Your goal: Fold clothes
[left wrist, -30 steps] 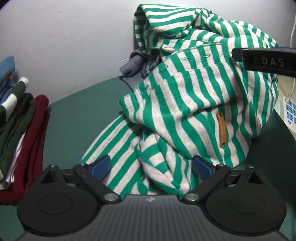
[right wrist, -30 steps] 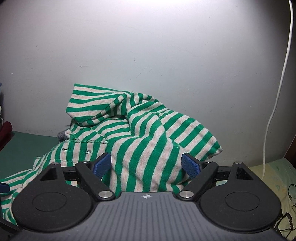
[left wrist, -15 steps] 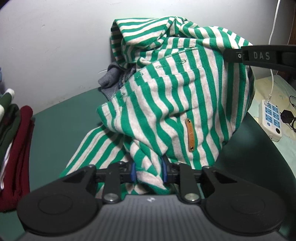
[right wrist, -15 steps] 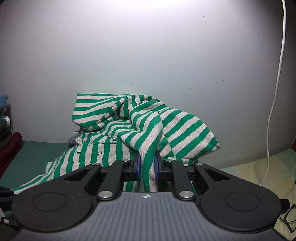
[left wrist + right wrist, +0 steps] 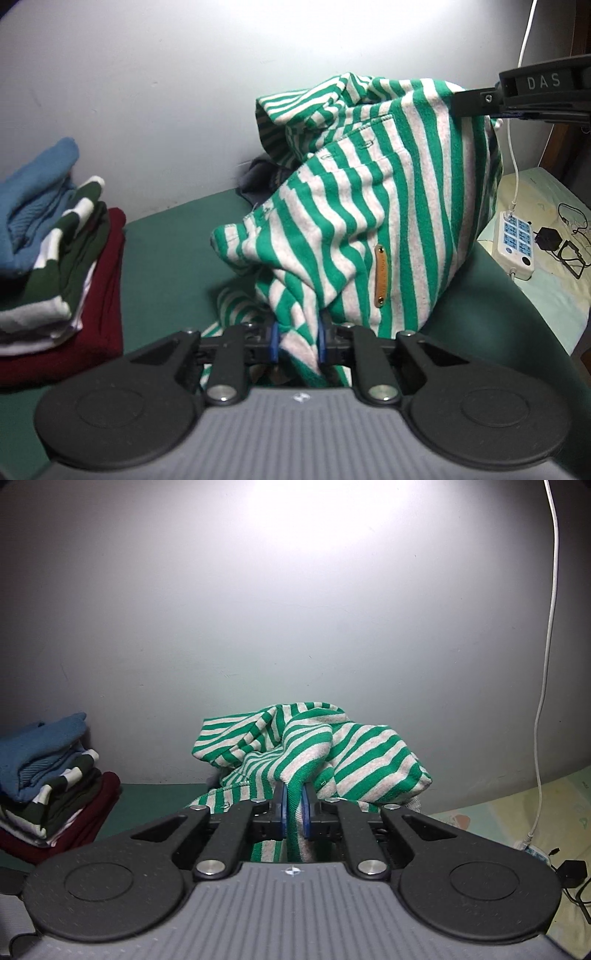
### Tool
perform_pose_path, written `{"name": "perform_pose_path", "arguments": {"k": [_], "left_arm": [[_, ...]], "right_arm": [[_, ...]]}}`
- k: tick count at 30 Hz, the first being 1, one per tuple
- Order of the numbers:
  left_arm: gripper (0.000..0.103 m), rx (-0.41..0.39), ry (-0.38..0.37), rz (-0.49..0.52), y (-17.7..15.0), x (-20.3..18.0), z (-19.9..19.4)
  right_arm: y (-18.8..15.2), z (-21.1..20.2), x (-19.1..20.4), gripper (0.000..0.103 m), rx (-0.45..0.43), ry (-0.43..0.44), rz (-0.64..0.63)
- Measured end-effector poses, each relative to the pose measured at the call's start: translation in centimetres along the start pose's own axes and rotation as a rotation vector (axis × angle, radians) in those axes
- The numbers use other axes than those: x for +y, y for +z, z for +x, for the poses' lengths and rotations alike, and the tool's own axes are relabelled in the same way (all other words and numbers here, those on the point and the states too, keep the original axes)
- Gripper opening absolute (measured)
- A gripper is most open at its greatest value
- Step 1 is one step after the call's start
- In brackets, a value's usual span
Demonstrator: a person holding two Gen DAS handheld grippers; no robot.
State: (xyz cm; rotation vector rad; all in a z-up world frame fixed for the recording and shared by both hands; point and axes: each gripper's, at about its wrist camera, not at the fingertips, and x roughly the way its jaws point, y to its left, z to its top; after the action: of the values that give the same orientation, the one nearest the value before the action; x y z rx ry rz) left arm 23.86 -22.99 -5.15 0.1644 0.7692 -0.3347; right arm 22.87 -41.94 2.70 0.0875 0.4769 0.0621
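A green-and-white striped garment (image 5: 369, 206) with a small brown leather tag (image 5: 381, 276) hangs bunched above the green surface (image 5: 166, 258). My left gripper (image 5: 295, 339) pinches a lower fold of it, jaws still closing with cloth pressed between the blue pads. In the right wrist view the garment (image 5: 369, 753) rises in front of the wall, and my right gripper (image 5: 293, 808) squeezes an upper fold, jaws also closing on the cloth. The right gripper (image 5: 458, 101) shows at the garment's top right in the left wrist view.
A stack of folded clothes (image 5: 55, 240), blue on top and dark red at the bottom, sits at the left. A grey garment (image 5: 258, 177) lies behind the striped one. A white power strip (image 5: 517, 240), a cable (image 5: 546, 664) and a black charger (image 5: 546, 238) lie at the right.
Both grippers went from wide open to closed on folds of the striped garment. Both then rose and pulled back, lifting the garment off the green surface; the folded stack came into the right view.
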Motion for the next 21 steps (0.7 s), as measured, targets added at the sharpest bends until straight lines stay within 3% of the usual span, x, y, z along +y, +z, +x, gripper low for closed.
{"name": "perform_pose_path", "arguments": {"k": [5,8,12,15,16,18,20,21], "left_arm": [[0.015,-0.031,-0.015,-0.05,-3.5,2.2,-7.5],[0.015,0.014,-0.04,-0.071,-6.5,3.1,-9.9],[0.011,0.066,-0.006,-0.042,-10.4,2.9,-10.6],[0.011,0.068,-0.025,-0.054,-12.4,2.8,-11.9],[0.011,0.068,-0.024,-0.044,-12.7,2.5,-12.3],[0.013,0.065,-0.003,-0.013,-12.9,2.1,-12.8],[0.016,0.055,0.015,0.005,-12.5,2.3,-12.9],[0.032,0.05,0.022,0.007,-12.1,2.5,-12.9]], "right_arm": [[0.1,-7.0,2.4,0.0,-0.063,0.099,-0.013],[-0.8,-10.8,4.5,0.0,-0.096,0.118,-0.085],[-3.3,-10.7,4.9,0.004,-0.001,0.074,-0.114],[-5.7,-8.7,4.6,0.028,0.084,0.011,-0.108],[-6.2,-8.0,4.5,0.044,0.099,-0.012,-0.095],[-7.0,-7.1,3.9,0.053,0.125,-0.055,-0.068],[-7.0,-6.1,3.5,0.055,0.139,-0.063,-0.05],[-6.9,-5.5,3.5,0.056,0.144,-0.06,-0.042]]}}
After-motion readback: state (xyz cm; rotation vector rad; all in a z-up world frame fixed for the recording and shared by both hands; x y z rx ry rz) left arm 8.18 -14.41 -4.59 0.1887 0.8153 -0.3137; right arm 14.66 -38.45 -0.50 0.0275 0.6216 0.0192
